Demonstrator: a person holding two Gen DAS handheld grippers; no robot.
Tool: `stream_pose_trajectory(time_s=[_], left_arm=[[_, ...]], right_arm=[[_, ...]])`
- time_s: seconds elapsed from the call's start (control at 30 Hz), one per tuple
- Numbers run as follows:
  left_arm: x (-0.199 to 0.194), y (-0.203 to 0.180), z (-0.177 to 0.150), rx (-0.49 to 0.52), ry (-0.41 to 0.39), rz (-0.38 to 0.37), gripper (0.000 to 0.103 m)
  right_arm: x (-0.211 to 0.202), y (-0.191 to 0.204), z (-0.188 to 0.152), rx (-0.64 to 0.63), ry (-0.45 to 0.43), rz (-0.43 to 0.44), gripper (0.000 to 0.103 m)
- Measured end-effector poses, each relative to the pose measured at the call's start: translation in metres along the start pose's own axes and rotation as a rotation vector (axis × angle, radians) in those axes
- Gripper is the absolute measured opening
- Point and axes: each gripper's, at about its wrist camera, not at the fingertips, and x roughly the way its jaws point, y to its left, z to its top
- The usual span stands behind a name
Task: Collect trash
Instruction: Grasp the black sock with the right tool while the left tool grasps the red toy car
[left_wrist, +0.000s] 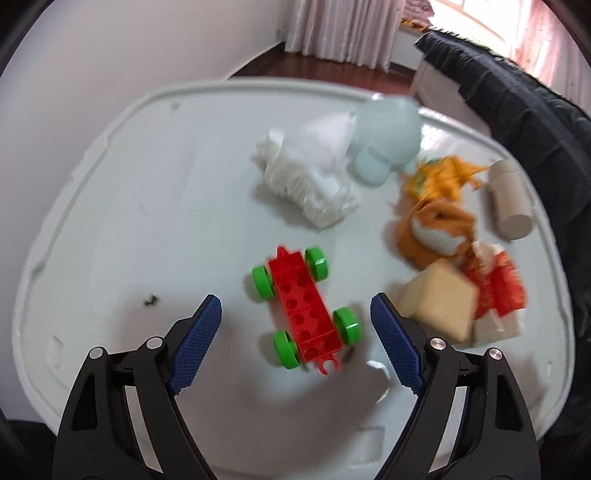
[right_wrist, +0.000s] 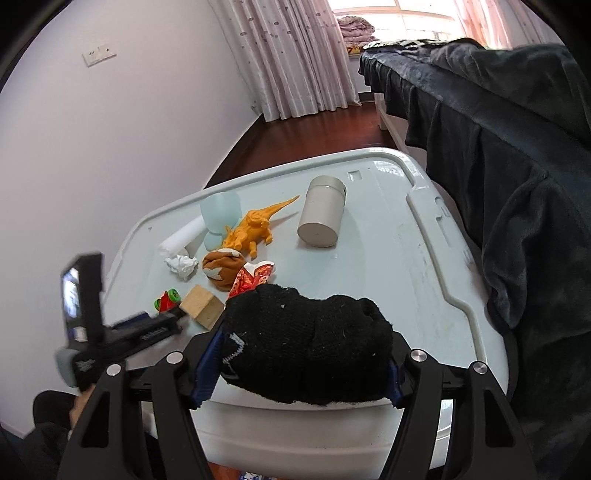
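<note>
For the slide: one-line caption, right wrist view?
Right hand-held gripper clamps a black sock above a white lid cluttered with toys and crumpled paper.

Left wrist view motion-blurred: orange dinosaur (left_wrist: 443, 173) and red packet (left_wrist: 498, 288) smeared. Black sock (right_wrist: 310, 343) hides right tongs' pads and tabletop (right_wrist: 388, 258) beneath. Toy car (right_wrist: 168, 299) mostly hidden behind blurred left tongs (right_wrist: 147, 328).
</note>
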Motion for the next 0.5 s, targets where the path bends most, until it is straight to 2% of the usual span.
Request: stream_pose_trajectory(time_s=[0.07, 0.13, 0.23, 0.5], left_arm=[[-0.002, -0.006, -0.006, 0.026, -0.04, 0.036, 0.077], [-0.007, -0.012, -0.009, 0.044, -0.069, -0.01, 0.041], [-0.009, -0.015, -0.011, 0.05, -0.079, -0.02, 0.04], [-0.02, 0.004, -0.019, 0.057, -0.085, -0.139, 0.04]], right_arm=[[0.001, -0.005, 0.0, 0.022, 0.003, 0.006, 0.067], [0.003, -0.008, 0.001, 0.045, 0.009, 0.019, 0.067], [0.003, -0.01, 0.001, 0.064, 0.009, 0.033, 0.068], [0.008, 0.004, -0.003, 0.004, 0.021, 0.023, 0.068]])
